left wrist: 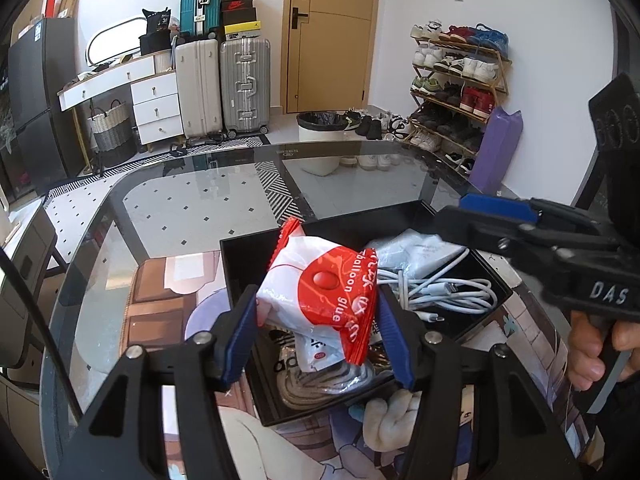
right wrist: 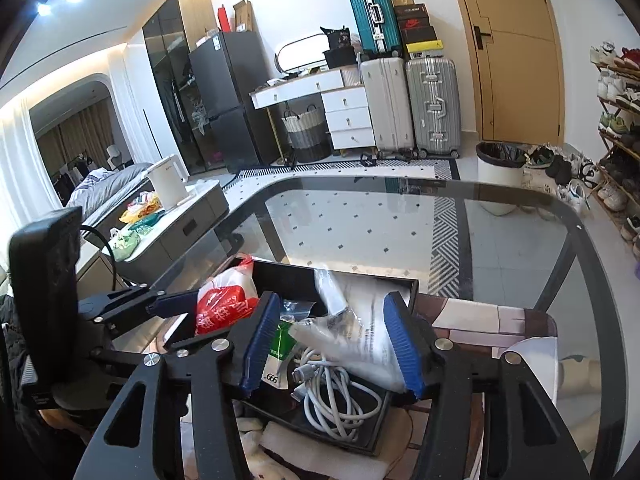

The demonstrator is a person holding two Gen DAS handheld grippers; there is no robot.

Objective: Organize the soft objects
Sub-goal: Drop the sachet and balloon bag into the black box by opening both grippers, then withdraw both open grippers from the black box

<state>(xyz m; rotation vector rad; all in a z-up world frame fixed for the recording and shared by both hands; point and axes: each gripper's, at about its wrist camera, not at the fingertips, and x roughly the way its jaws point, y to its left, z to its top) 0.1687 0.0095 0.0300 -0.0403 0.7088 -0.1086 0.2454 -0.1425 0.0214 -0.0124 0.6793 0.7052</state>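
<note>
The left gripper (left wrist: pixel 318 328) has its blue pads (left wrist: pixel 240 340) pressed against something held between them. The right gripper (right wrist: pixel 334 344) is spread wide, its pads (right wrist: pixel 404 348) gripping nothing, with bare fingers (left wrist: pixel 588 356) curled around its handle.

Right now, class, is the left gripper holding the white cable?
No: the left gripper grips a red-and-white balloon glue packet; the white cable lies in the black tray.

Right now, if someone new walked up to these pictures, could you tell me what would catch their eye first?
The red-and-white balloon glue packet stands out first, pinched in the left gripper above the black tray. Next is the right gripper, open over the tray's other side, where a coiled white cable and a clear plastic bag lie. Behind the glass table, stacked suitcases and a crowded shoe rack fill the room.
</note>
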